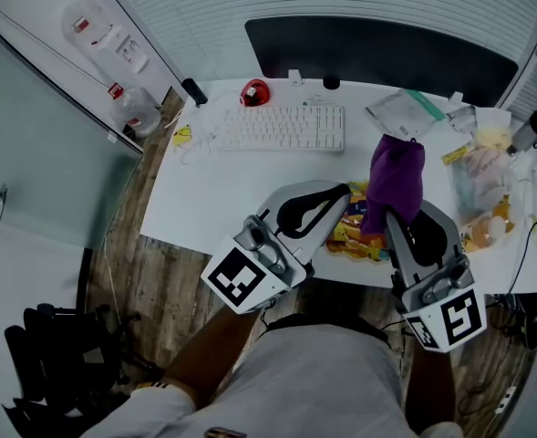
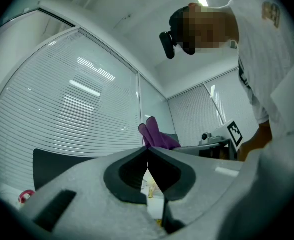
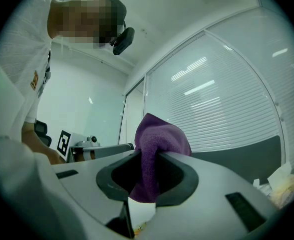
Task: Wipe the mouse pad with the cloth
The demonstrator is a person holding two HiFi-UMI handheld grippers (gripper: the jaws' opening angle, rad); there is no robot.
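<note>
A purple cloth (image 1: 396,179) stands bunched up above the front of the white desk (image 1: 213,199), with my right gripper (image 1: 389,213) shut on its lower part. In the right gripper view the cloth (image 3: 159,139) fills the gap between the jaws of the right gripper (image 3: 147,156) and sticks out above them. My left gripper (image 1: 345,191) lies just left of the cloth, shut, with nothing in it; its jaws meet in the left gripper view (image 2: 147,149). The colourful yellow-orange mouse pad (image 1: 348,235) lies at the desk's front edge, mostly hidden beneath both grippers.
A white keyboard (image 1: 282,128) and a red object (image 1: 255,92) lie at the back of the desk, in front of a dark panel (image 1: 387,51). Plastic bags and packets (image 1: 482,176) crowd the right side. The person's legs are below the desk edge.
</note>
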